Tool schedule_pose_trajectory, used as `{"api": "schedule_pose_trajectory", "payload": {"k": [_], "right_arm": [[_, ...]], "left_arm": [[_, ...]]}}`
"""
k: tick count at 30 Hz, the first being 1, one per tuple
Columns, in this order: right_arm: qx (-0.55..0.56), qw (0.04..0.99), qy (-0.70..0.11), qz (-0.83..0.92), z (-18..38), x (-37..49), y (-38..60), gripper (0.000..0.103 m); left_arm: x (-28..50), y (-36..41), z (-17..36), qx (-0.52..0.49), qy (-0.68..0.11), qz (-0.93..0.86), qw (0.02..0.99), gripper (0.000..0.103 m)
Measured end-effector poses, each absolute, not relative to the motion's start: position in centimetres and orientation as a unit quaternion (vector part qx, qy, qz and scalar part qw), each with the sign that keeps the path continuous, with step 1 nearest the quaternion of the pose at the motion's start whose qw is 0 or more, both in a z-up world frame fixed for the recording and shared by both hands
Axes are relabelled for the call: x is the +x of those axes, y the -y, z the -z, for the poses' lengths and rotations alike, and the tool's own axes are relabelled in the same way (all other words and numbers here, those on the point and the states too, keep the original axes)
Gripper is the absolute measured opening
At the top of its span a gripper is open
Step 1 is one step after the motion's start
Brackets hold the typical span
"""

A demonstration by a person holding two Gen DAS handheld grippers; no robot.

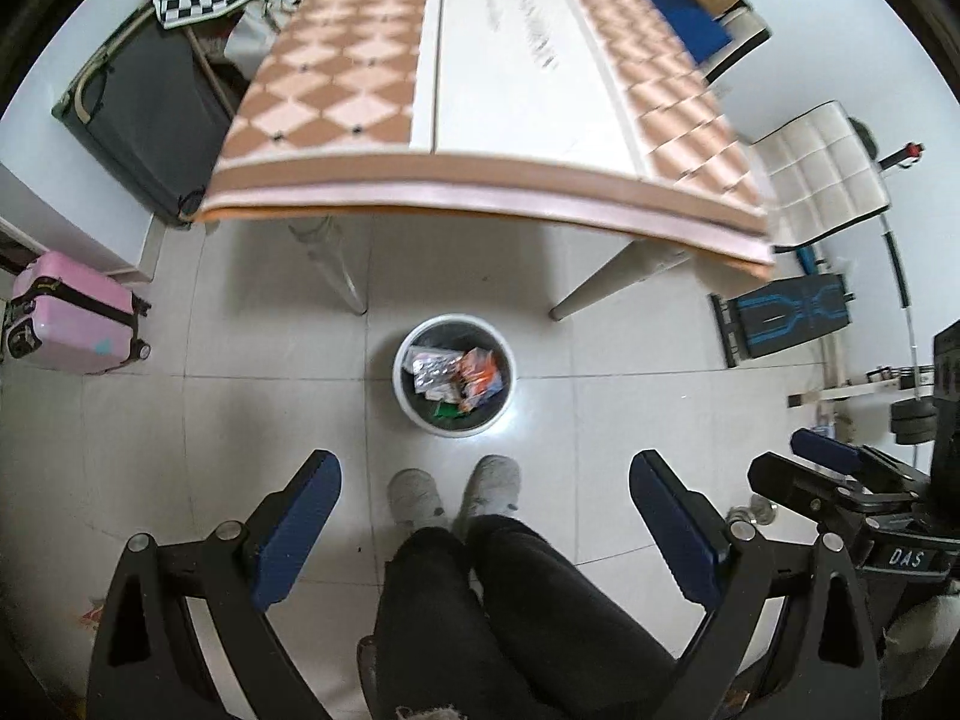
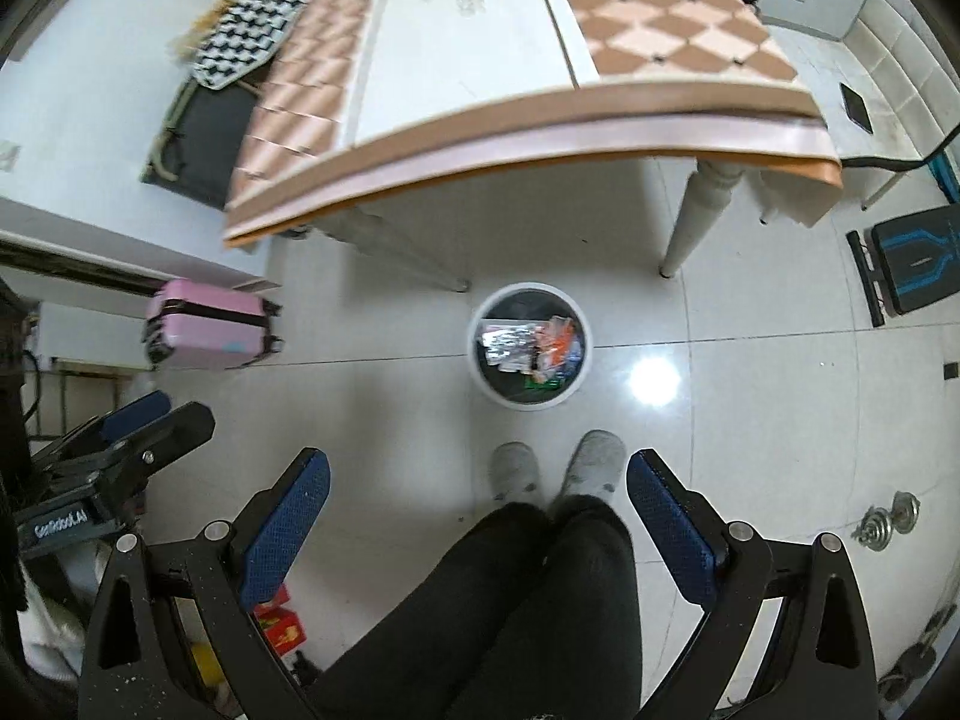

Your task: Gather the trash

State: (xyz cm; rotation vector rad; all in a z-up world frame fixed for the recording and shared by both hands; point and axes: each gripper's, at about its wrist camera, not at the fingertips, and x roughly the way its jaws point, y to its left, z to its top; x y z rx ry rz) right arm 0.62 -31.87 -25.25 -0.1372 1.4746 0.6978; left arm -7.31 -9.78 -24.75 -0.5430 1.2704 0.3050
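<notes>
A white round trash bin (image 1: 454,427) (image 2: 530,399) with a dark liner stands on the tiled floor just in front of the table. Inside it lie silver and orange wrappers (image 1: 456,373) (image 2: 534,348). My left gripper (image 1: 486,474) hangs above the floor on the near side of the bin, open, with nothing between its blue pads. My right gripper (image 2: 478,471) is held beside it at the same height, open and empty too. Each gripper shows at the edge of the other's view, the right gripper (image 1: 804,459) and the left gripper (image 2: 162,411).
A person's dark-trousered legs and grey slippers (image 1: 456,489) (image 2: 558,468) stand between the fingers. The checkered table (image 1: 480,90) (image 2: 540,60) overhangs behind the bin. A pink suitcase (image 1: 72,312) (image 2: 207,324) is left, a white chair (image 1: 822,174) and exercise bench (image 1: 786,315) (image 2: 918,258) right.
</notes>
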Motion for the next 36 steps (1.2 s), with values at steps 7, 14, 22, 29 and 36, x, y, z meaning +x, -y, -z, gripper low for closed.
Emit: {"api": "schedule_pose_trajectory", "payload": {"k": [7,14,22,29,36], "right_arm": [[-0.048,0.680,-0.644,-0.347,17.6,-0.5,33.4,0.100],[-0.028,0.670,-0.639,-0.377,12.8,-1.4,33.8,0.100],[-0.010,0.666,-0.633,-0.394,10.2,-2.1,34.2,0.102],[-0.012,0.664,-0.630,-0.404,9.3,-2.3,34.0,0.103],[-0.009,0.660,-0.630,-0.409,9.1,-2.3,33.6,0.103]], "left_arm": [[-8.3,10.7,18.7,-0.267,-0.551,-0.125,0.781,0.098],[-9.2,11.1,15.1,-0.284,-0.530,-0.108,0.792,0.098],[-10.1,11.6,12.7,-0.295,-0.520,-0.090,0.796,0.098],[-10.2,11.8,11.8,-0.297,-0.514,-0.082,0.800,0.098],[-10.5,11.8,11.4,-0.295,-0.509,-0.077,0.805,0.098]]}}
